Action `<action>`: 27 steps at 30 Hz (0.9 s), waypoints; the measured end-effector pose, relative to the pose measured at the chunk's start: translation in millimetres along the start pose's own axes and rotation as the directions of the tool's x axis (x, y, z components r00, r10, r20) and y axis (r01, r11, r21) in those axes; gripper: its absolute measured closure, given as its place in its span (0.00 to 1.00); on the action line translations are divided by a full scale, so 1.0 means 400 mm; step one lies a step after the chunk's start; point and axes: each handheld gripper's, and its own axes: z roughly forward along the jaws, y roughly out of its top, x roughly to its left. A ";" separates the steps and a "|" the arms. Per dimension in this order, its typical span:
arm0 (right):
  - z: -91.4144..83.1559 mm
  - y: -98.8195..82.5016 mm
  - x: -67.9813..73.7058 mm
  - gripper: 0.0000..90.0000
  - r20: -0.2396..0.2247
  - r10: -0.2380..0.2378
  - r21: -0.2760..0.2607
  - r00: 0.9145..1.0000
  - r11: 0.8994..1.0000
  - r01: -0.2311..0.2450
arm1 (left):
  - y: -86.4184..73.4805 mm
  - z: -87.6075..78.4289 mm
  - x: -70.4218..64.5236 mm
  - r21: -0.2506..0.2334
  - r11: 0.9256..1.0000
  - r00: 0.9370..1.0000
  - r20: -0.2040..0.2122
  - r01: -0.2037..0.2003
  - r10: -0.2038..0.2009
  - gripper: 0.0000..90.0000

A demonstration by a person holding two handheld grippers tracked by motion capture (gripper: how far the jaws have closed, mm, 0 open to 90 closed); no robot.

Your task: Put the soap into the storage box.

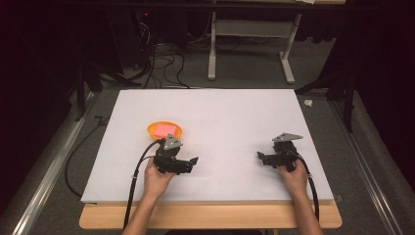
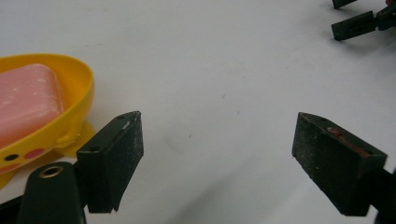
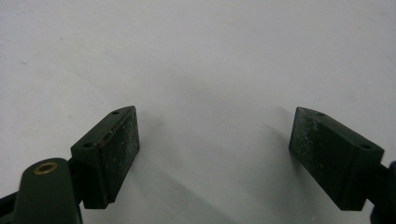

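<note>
A yellow-orange dish (image 1: pixel 164 129) holding a pink bar of soap (image 1: pixel 165 129) sits on the white table, left of centre. My left gripper (image 1: pixel 194 161) rests just in front of the dish, held by a hand, jaws wide apart and empty. In the left gripper view the dish (image 2: pixel 70 116) and the soap (image 2: pixel 25 100) lie at the far left, beside the left jaw, and the gripper (image 2: pixel 217 161) has bare table between its pads. My right gripper (image 1: pixel 261 156) is at the right of the table, open and empty, pointing left. The right gripper (image 3: pixel 215 156) looks onto bare white surface.
The white board (image 1: pixel 210 112) lies on a wooden table whose edge (image 1: pixel 210 218) shows at the front. Black cables trail from both grippers off the front edge. Behind the table stand a desk frame (image 1: pixel 249 49) and floor cables. The other gripper's jaws (image 2: pixel 357 23) show at the top right.
</note>
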 end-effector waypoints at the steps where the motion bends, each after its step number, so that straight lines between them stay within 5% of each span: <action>1: 0.000 0.000 0.000 0.19 -0.001 0.000 0.000 1.000 1.000 0.000 | -0.002 0.004 -0.002 0.002 1.000 1.000 0.002 -0.001 0.001 0.19; 20: 0.000 0.000 0.000 0.19 0.001 0.000 0.000 1.000 1.000 0.000 | -0.043 0.071 -0.015 0.053 0.998 0.999 0.035 0.023 -0.025 0.19; 27: 0.000 0.000 0.000 0.19 0.001 -0.001 0.000 1.000 1.000 0.001 | -0.058 0.099 -0.019 0.073 0.997 1.000 0.010 0.020 -0.021 0.19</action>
